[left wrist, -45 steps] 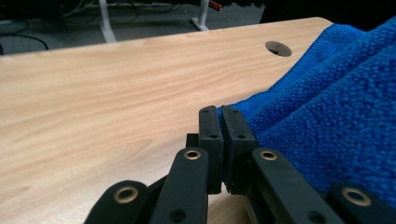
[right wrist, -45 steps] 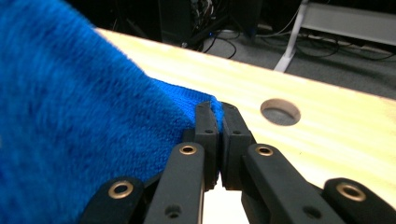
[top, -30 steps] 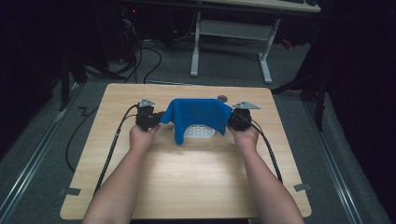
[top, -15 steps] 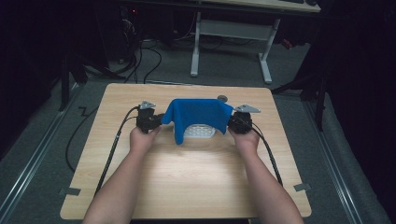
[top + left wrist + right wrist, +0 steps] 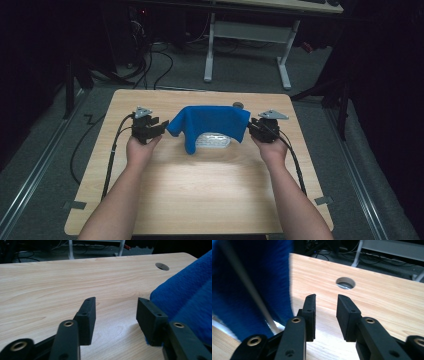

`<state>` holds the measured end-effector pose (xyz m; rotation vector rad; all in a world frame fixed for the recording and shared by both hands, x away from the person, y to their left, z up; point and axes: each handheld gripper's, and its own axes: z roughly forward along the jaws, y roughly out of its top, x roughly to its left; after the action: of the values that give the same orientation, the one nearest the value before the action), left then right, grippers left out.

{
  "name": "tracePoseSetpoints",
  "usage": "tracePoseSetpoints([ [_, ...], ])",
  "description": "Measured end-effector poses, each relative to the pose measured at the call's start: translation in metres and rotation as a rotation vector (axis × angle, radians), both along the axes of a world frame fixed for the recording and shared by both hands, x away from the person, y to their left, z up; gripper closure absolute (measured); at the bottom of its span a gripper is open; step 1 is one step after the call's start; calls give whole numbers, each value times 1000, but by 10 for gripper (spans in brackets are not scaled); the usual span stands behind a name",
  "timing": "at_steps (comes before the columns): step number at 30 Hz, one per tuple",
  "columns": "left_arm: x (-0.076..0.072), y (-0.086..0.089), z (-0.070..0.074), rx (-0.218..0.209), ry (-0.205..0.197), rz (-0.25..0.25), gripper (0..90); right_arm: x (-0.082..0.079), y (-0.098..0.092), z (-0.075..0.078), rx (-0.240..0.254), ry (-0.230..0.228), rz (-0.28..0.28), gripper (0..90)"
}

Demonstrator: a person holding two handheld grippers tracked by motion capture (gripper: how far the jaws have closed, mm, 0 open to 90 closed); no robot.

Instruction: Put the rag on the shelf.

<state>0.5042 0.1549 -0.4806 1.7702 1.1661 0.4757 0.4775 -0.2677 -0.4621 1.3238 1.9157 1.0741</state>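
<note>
- Two grippers flank the blue towel [image 5: 212,122], draped over a clear ridged container [image 5: 214,141] mid-worktop [image 5: 200,195], long axis hand to hand.
- Left gripper [image 5: 159,127]: fingers just opened, empty, towel's left end beside them.
- Right gripper [image 5: 251,131]: fingers just parted, empty, touching towel's right end; nearer.

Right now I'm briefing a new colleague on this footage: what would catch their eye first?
The blue cloth, draped over a pale ribbed thing at the middle of the far half of the wooden table. Next, the left gripper and right gripper flanking it, one at each end; their jaws have just been opening and stand apart with nothing between them.
</note>
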Motion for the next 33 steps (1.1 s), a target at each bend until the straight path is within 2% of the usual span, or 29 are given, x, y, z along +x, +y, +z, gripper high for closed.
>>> tracePoseSetpoints([
  [6, -13, 9, 1, 14, -9, 18, 467, -6, -11, 9, -4, -16, -22, 635],
  [9, -20, 13, 0, 28, -16, 21, 457, -11, -15, 11, 3, -42, -32, 622],
  [13, -29, 17, -1, 27, -20, 19, 452, -16, -19, 10, 3, -29, -37, 581],
  [18, -41, 19, -2, 35, -29, 3, 446, -23, -21, 12, -10, -26, -25, 544],
  [21, -50, 21, -3, 28, -23, -4, 443, -30, -20, 13, -13, -62, -15, 543],
  [25, -61, 22, -5, 15, -21, -19, 440, -37, -21, 12, -20, -50, 1, 519],
  [28, -72, 23, -7, 25, -26, -33, 441, -43, -21, 13, -12, -42, 13, 500],
  [33, -90, 25, -15, 32, -9, -52, 441, -59, -19, 10, -33, -95, 27, 493],
])
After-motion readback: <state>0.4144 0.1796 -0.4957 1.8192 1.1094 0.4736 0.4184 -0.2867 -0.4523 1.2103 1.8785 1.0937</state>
